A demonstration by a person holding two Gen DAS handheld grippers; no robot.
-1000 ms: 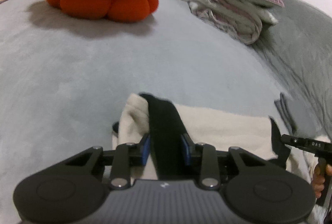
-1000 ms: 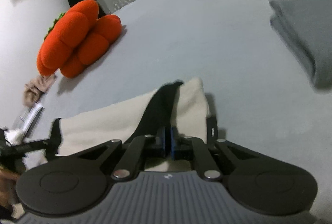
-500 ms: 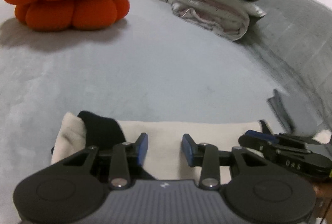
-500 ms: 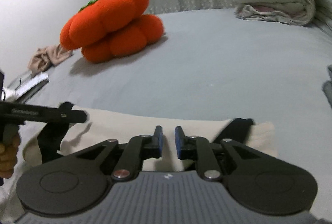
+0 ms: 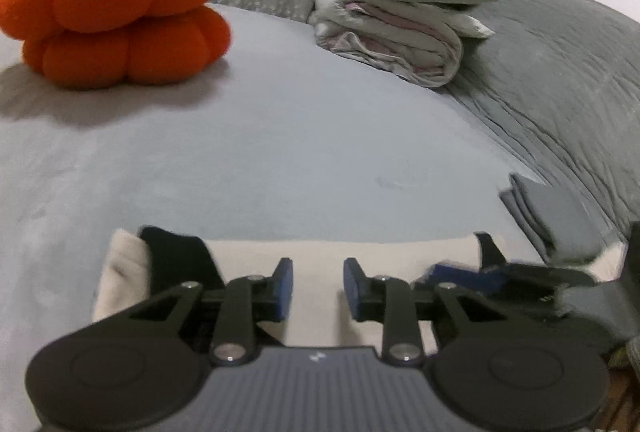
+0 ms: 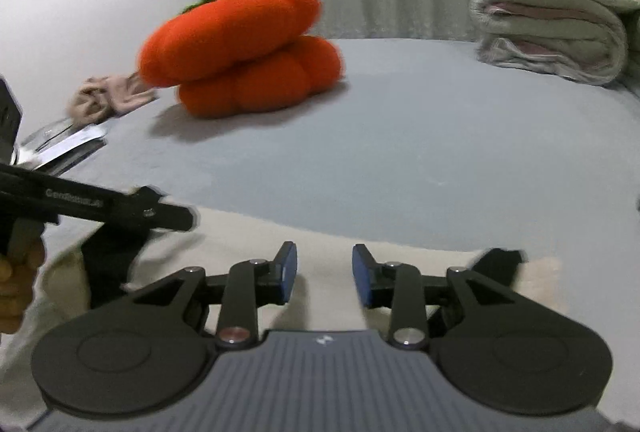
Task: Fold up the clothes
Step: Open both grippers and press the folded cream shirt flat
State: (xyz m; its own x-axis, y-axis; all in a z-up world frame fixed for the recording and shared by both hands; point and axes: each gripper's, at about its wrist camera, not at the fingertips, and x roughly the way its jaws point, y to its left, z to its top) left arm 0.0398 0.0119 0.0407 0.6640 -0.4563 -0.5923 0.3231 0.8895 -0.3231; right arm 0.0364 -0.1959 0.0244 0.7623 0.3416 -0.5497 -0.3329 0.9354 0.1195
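We had the garment [image 5: 320, 256] lying long-ways left to right just beyond both sets of fingers, left gripper [image 5: 318, 288] narrowing, right gripper [image 6: 324, 278] widening, nothing grasped.

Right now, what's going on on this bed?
A person is folding a cream garment with black trim on a grey bed, with a gripper in each hand. The left gripper and the right gripper both hover over the cloth with jaws open and nothing between them; the left has just been closing a little, the right opening. The garment lies flat as a long strip. An orange pumpkin cushion and folded bedding sit further back.
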